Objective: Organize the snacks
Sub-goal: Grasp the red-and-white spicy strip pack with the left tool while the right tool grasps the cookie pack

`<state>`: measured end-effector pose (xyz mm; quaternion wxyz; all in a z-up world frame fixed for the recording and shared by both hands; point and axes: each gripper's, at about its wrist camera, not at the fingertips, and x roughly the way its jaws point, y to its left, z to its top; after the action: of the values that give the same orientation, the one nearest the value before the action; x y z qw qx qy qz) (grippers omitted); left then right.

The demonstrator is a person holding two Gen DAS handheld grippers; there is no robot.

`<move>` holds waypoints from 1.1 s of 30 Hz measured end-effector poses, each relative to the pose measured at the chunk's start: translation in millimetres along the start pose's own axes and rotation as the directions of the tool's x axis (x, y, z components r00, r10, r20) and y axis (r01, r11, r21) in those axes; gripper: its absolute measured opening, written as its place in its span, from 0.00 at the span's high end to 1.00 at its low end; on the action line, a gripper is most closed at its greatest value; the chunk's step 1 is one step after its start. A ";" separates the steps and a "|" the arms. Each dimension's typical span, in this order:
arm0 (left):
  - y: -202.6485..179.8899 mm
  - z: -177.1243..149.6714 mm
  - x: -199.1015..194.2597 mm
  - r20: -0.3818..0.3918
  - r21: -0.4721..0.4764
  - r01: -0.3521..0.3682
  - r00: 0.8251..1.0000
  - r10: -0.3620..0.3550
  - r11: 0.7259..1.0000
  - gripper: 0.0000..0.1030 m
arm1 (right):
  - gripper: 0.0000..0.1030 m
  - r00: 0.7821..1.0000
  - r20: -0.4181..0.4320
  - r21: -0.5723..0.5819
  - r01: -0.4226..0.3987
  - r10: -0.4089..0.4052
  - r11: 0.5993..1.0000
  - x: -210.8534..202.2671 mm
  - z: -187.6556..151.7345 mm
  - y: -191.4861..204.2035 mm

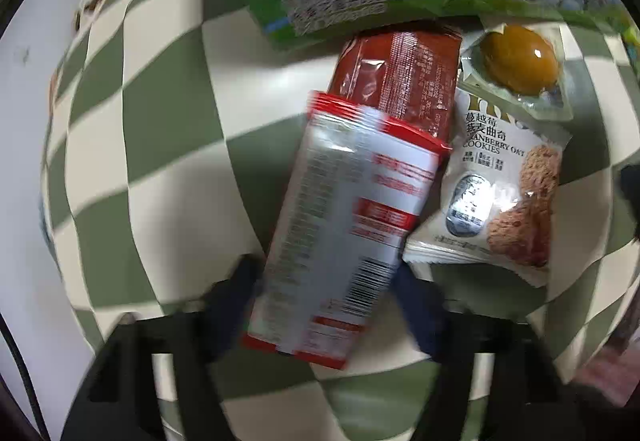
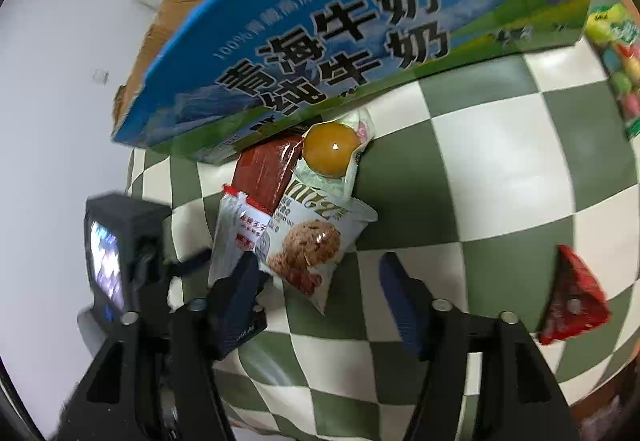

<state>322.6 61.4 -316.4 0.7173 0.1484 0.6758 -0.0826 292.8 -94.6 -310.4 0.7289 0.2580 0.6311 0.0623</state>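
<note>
My left gripper [image 1: 328, 297] is shut on a white and red snack packet [image 1: 344, 217] and holds it over the checkered cloth, its far end over a brown packet [image 1: 396, 69]. A cranberry oat cookie packet [image 1: 504, 197] lies to the right, and a sealed braised egg [image 1: 518, 59] beyond it. In the right wrist view the same pile lies by the milk carton box [image 2: 340, 29]: the white and red packet [image 2: 232, 225], the brown packet [image 2: 266, 169], the cookie packet [image 2: 316, 245] and the egg [image 2: 330, 149]. My right gripper [image 2: 320, 281] is open and empty just before the cookie packet.
A green and white checkered cloth [image 2: 500, 177] covers the table. A red triangular packet [image 2: 572, 301] lies at the right. A bag of coloured candies [image 2: 618, 61] sits at the far right. The left gripper's body [image 2: 120, 253] is at the left, beside the white wall.
</note>
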 end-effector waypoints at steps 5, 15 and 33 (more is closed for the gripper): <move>21.6 -22.2 0.9 -0.037 -0.252 0.088 0.994 -0.100 0.964 0.43 | 0.29 1.000 -0.001 0.024 0.016 -0.016 1.000 23.3 3.5 11.5; 33.6 -53.7 9.8 -0.033 -0.444 0.166 0.979 -0.201 0.880 0.43 | 0.38 0.978 -0.056 -0.099 0.194 -0.200 0.976 76.6 2.7 44.9; -5.2 -52.5 11.9 -0.088 -0.250 0.173 0.976 -0.200 0.953 0.40 | 0.29 0.954 -0.150 -0.302 0.205 -0.259 0.931 50.4 -51.6 10.9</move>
<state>272.2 74.6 -331.0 0.6797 0.0001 0.7311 -0.0587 256.1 -48.9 -353.8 0.6979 0.0675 0.7075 0.0889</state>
